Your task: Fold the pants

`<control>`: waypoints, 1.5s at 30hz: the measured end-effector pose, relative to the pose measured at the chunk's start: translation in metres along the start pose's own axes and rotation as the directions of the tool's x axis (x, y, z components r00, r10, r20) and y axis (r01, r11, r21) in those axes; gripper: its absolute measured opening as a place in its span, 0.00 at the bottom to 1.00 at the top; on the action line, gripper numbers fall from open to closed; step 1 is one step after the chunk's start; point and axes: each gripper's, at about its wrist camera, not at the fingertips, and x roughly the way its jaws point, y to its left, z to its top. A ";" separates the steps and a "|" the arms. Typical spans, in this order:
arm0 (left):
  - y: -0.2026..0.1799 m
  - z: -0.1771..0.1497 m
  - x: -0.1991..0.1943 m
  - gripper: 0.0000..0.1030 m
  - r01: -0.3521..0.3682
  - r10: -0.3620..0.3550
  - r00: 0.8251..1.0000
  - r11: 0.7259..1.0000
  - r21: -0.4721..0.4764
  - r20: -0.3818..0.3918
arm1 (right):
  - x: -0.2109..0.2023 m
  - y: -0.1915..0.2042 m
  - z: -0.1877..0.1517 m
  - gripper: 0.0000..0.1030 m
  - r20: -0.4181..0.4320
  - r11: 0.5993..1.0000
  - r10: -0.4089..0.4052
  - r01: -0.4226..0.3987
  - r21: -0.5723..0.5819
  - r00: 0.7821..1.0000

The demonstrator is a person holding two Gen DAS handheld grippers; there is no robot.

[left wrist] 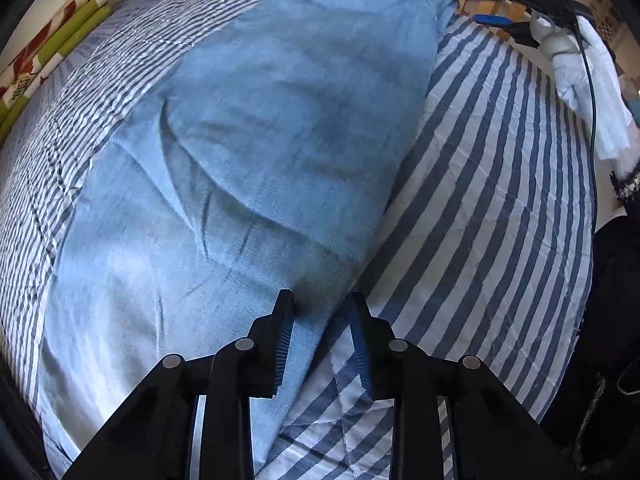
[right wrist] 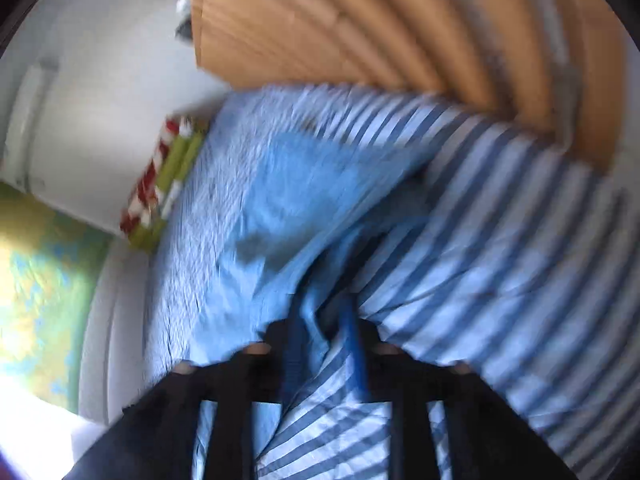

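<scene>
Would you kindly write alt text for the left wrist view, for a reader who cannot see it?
Light blue pants lie spread over a blue-and-white striped bedsheet, and the left gripper hovers open above their near edge. At upper right, the right gripper is held in a white-gloved hand.

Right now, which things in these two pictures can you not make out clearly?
- Pants, left wrist view: the near end is cut off by the picture edge and hidden under the left gripper, so waistband or hems cannot be told.
- Right gripper, right wrist view: motion blur hides whether its fingers press the cloth between them.
- Striped bedding: its edges run out of frame.
- Right gripper in the left wrist view: too small.
</scene>
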 end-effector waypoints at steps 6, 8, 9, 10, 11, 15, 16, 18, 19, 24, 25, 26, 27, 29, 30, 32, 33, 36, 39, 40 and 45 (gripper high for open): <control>-0.007 -0.002 0.002 0.35 -0.002 0.002 1.000 1.000 0.016 0.001 | 0.016 -0.034 0.014 0.48 0.002 0.984 0.004 -0.004 0.181 1.000; -0.007 -0.003 0.001 0.35 -0.001 0.000 1.000 1.000 0.018 0.003 | 0.027 -0.042 0.015 0.48 -0.011 0.964 0.053 -0.048 0.263 0.999; -0.007 -0.004 0.000 0.35 -0.001 0.001 1.000 1.000 0.018 0.003 | 0.030 -0.047 0.014 0.48 -0.005 0.950 0.078 -0.073 0.305 0.997; -0.007 -0.005 -0.001 0.35 0.002 -0.002 1.000 1.000 0.013 0.003 | 0.031 -0.051 0.013 0.49 0.004 0.929 0.108 -0.102 0.355 0.994; -0.008 -0.006 -0.001 0.35 0.003 -0.003 1.000 1.000 0.011 0.003 | 0.031 -0.052 0.011 0.49 0.017 0.914 0.136 -0.132 0.383 0.991; -0.008 -0.006 0.003 0.35 -0.007 0.007 1.000 1.000 0.028 0.001 | 0.009 -0.047 0.007 0.49 0.117 0.904 0.127 -0.163 0.394 0.985; -0.009 -0.006 0.004 0.35 -0.011 0.011 1.000 0.999 0.032 0.000 | 0.005 -0.045 0.007 0.49 0.128 0.906 0.125 -0.166 0.388 0.984; -0.008 -0.001 0.008 0.36 -0.012 0.012 1.000 0.999 0.040 0.001 | 0.006 -0.040 0.010 0.49 0.108 0.918 0.118 -0.150 0.367 0.987; -0.009 0.000 0.008 0.37 -0.013 0.013 1.000 0.999 0.042 0.001 | 0.010 -0.041 0.011 0.49 0.103 0.915 0.117 -0.147 0.375 0.988; -0.010 0.002 0.011 0.39 -0.028 0.028 1.000 0.998 0.054 0.001 | 0.044 -0.051 0.015 0.49 0.050 0.867 0.159 -0.164 0.471 0.986; -0.011 0.002 0.011 0.39 -0.029 0.029 1.000 0.998 0.055 0.000 | 0.053 -0.050 0.017 0.49 0.038 0.862 0.170 -0.167 0.479 0.985; -0.011 0.002 0.011 0.39 -0.030 0.030 1.000 0.998 0.056 -0.001 | 0.057 -0.048 0.019 0.49 0.037 0.867 0.166 -0.163 0.471 0.985; -0.010 0.003 0.012 0.39 -0.029 0.029 1.000 0.998 0.054 -0.003 | 0.062 -0.045 0.022 0.45 0.038 0.879 0.154 -0.154 0.450 0.987; -0.011 0.001 0.011 0.41 -0.019 0.019 1.000 0.999 0.042 -0.005 | 0.068 -0.031 0.033 0.21 0.025 0.930 0.083 -0.087 0.356 0.996; -0.014 -0.002 0.009 0.41 -0.012 0.012 1.000 0.999 0.037 -0.006 | 0.067 -0.022 0.038 0.08 0.025 0.954 0.055 -0.060 0.293 0.998; -0.016 -0.003 0.009 0.42 -0.001 0.001 1.000 1.000 0.030 -0.006 | 0.041 0.016 0.047 0.08 0.121 0.997 -0.011 0.002 0.077 0.993; -0.016 -0.003 0.009 0.43 0.007 -0.007 1.000 1.000 0.030 -0.006 | 0.025 0.038 0.047 0.06 0.183 0.999 -0.007 0.017 -0.050 0.983; -0.015 -0.002 0.010 0.49 0.030 -0.029 1.000 0.999 0.028 -0.009 | 0.010 0.075 0.044 0.04 0.284 0.956 -0.064 0.141 -0.258 0.957; -0.012 -0.001 0.007 0.51 0.053 -0.053 0.998 0.999 0.009 -0.020 | 0.050 0.043 0.053 0.04 0.156 0.964 -0.187 0.212 -0.158 0.970; -0.011 -0.001 0.003 0.51 0.067 -0.067 0.998 0.998 -0.002 -0.017 | 0.063 0.028 0.053 0.04 0.106 0.966 -0.218 0.230 -0.118 0.970; 0.027 -0.024 -0.050 0.53 0.048 -0.032 0.995 0.983 -0.179 0.090 | 0.066 0.019 0.054 0.04 0.083 0.966 -0.236 0.243 -0.090 0.968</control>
